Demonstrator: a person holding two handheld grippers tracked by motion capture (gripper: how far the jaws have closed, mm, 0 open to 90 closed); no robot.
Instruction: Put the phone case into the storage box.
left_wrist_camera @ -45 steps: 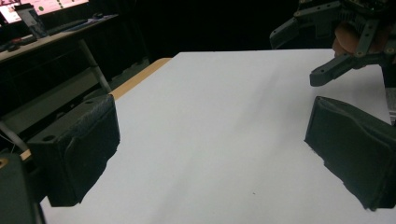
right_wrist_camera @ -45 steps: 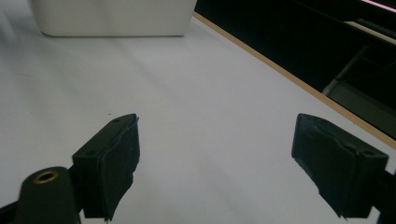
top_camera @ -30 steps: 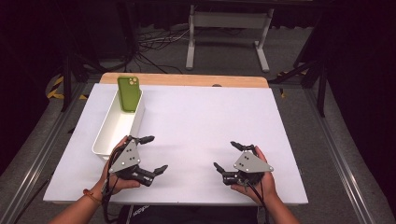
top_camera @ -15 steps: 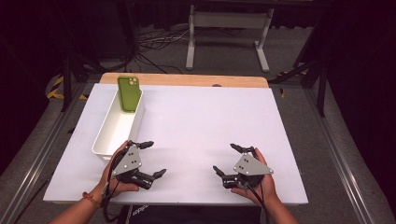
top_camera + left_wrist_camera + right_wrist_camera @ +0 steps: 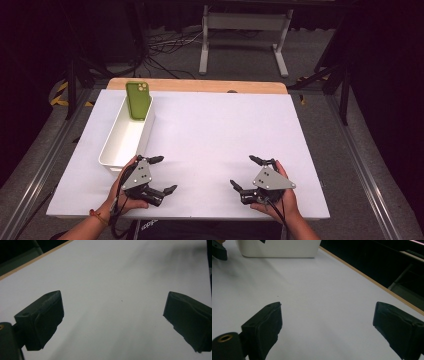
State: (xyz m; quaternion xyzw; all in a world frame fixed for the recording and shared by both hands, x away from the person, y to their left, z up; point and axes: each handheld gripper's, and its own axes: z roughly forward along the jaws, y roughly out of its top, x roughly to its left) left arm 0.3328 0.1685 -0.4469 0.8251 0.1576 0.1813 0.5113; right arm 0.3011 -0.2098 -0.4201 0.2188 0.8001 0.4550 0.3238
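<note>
Both my grippers, left (image 5: 159, 175) and right (image 5: 248, 172), gape empty at the near edge. Green rectangular phone (image 5: 137, 100) leans in the white plastic bin's (image 5: 114, 150) far-left end; a careless reach risks toppling it.

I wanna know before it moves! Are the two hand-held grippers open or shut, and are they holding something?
Left hand-held gripper: open, holding nothing.
Right hand-held gripper: open, jaws just been opening wider, nothing between them.
</note>
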